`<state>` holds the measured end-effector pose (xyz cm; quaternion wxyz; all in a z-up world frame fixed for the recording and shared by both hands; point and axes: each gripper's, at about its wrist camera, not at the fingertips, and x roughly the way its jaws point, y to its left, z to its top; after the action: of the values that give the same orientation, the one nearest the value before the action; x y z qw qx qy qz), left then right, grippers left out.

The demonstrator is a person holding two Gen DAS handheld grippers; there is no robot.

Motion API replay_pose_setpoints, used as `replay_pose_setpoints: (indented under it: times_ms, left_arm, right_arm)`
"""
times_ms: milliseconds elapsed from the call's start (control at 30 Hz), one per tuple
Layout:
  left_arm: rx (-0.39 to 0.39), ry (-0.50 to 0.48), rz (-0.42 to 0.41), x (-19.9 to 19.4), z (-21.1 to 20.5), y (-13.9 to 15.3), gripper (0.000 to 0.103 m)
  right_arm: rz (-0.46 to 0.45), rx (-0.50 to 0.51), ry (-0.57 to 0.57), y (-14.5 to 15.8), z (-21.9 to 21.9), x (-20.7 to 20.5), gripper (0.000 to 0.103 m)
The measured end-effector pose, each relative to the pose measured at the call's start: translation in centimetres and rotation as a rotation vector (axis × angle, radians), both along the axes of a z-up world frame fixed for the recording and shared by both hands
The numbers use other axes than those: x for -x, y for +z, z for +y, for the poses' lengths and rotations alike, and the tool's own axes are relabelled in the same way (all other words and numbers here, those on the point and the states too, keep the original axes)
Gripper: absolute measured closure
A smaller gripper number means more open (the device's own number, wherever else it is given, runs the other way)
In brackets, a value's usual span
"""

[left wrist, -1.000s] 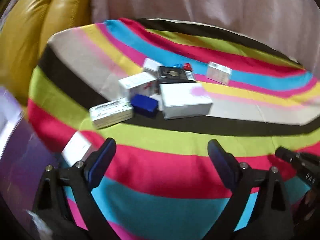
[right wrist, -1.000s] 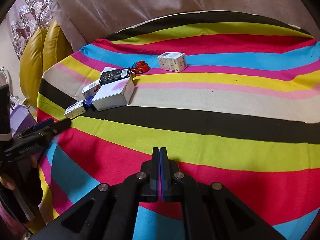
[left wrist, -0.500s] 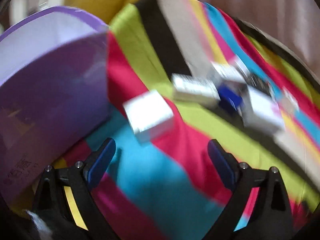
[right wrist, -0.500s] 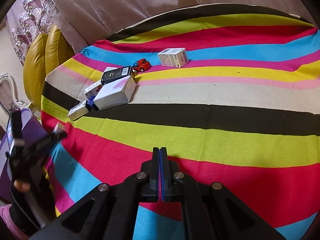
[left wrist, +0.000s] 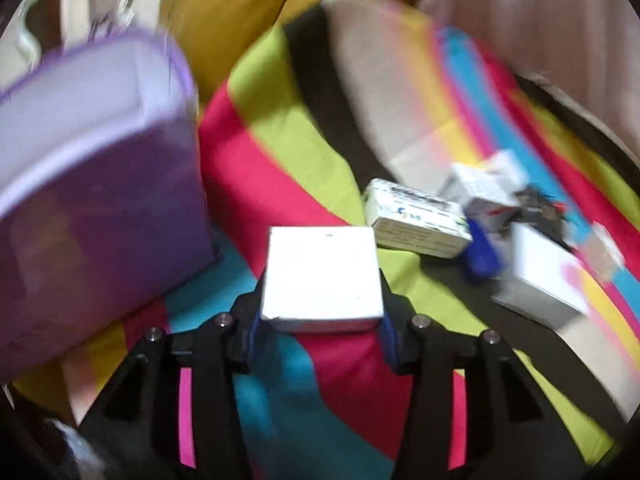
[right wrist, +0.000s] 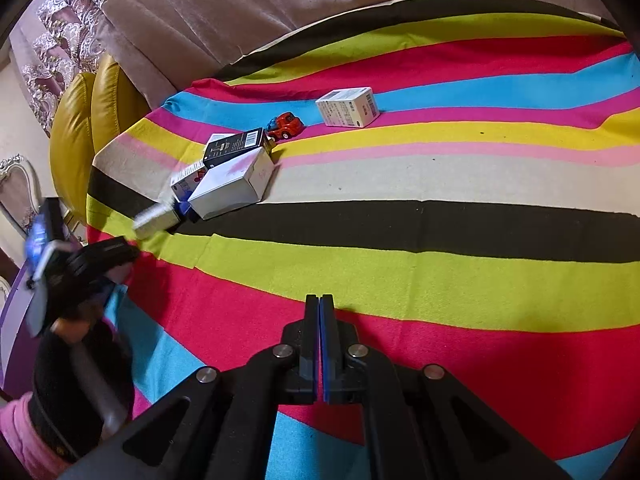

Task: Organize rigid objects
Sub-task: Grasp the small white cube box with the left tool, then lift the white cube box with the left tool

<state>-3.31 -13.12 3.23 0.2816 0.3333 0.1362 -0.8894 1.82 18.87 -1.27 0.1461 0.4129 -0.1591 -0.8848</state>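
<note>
At the centre of the left wrist frame, a white box (left wrist: 322, 276) is clamped between the fingers of the left gripper (left wrist: 320, 320), beside a purple bin (left wrist: 96, 184) at left. It is best carried level and released only once over the bin. The right gripper (right wrist: 319, 344) is held closed, empty. No lettering can be read.

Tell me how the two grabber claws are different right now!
The left gripper has its fingers spread around a white box, pressing its two sides; the right gripper is squeezed fully shut on nothing. The left gripper is near the purple bin at the cloth's edge; the right gripper hangs over bare striped tablecloth, away from the boxes. Both have black frames and blue pads.
</note>
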Motion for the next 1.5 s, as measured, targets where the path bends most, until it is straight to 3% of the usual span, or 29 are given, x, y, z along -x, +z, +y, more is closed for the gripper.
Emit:
replay_pose_setpoints:
  times_ms: [100,200,367,467,533,600,667,767,867,933,1000,1100,1267,1333,1400,1500]
  left_arm:
    - [0.043,-0.212,-0.02,-1.1,3.7,0.8,0.054]
    - [0.121,-0.325,-0.025,-2.5,6.9,1.1,0.054]
    - [0.066,-0.523,-0.202,-0.1,9.7,-2.2,0.051]
    - [0.091,-0.544,-0.191,0.3,9.7,-2.0,0.049]
    - [0.093,-0.523,-0.195,0.3,9.2,-2.4,0.025]
    - [0.069,-0.496,-0.211,0.3,8.2,-2.5,0.015]
    - [0.016,-0.49,-0.207,0.3,7.4,-2.8,0.015]
    - [0.001,-0.492,-0.21,1.0,7.3,-3.6,0.015]
    - [0.01,-0.503,-0.207,0.9,7.6,-3.5,0.017]
    - [0.002,-0.516,-0.191,0.9,7.7,-3.4,0.03]
    - [0.008,-0.534,-0.182,0.9,8.0,-3.3,0.035]
    - [0.013,-0.567,-0.166,0.5,8.5,-3.1,0.052]
    - [-0.001,-0.558,-0.17,-0.3,7.9,-2.7,0.052]
    - [-0.032,-0.54,-0.153,-1.5,6.9,-2.3,0.052]
    - [-0.05,-0.53,-0.152,-2.6,5.9,-2.1,0.052]
    - [-0.051,-0.519,-0.153,-4.2,4.7,-2.1,0.052]
  right_arm:
    - [0.003,-0.001,0.003,0.1,0.1,0.0,0.102]
    - [0.002,0.003,0.005,0.2,0.2,0.0,0.102]
    - [-0.007,0.019,-0.004,0.1,0.6,0.1,0.102]
    - [-0.007,0.009,0.002,0.1,0.4,0.1,0.102]
    - [-0.015,0.006,0.001,0.0,0.4,0.3,0.102]
    - [-0.033,0.009,-0.011,-0.2,0.6,0.5,0.101]
    - [-0.047,0.011,-0.017,-0.4,0.7,0.6,0.101]
    - [-0.045,0.004,-0.016,-0.4,0.7,0.6,0.101]
    - [-0.045,0.0,-0.014,-0.3,0.7,0.6,0.1]
    - [-0.044,-0.007,-0.014,-0.3,0.7,0.6,0.1]
    - [-0.044,-0.012,-0.013,-0.2,0.6,0.6,0.1]
    - [-0.047,-0.015,-0.009,-0.2,0.5,0.5,0.099]
    - [-0.065,-0.02,0.007,0.0,0.5,0.0,0.095]
    - [-0.067,-0.045,0.011,0.3,0.0,-0.3,0.088]
    - [-0.068,-0.05,0.029,0.7,-0.8,-0.5,0.073]
    - [-0.054,-0.043,0.087,1.5,-3.3,0.2,0.058]
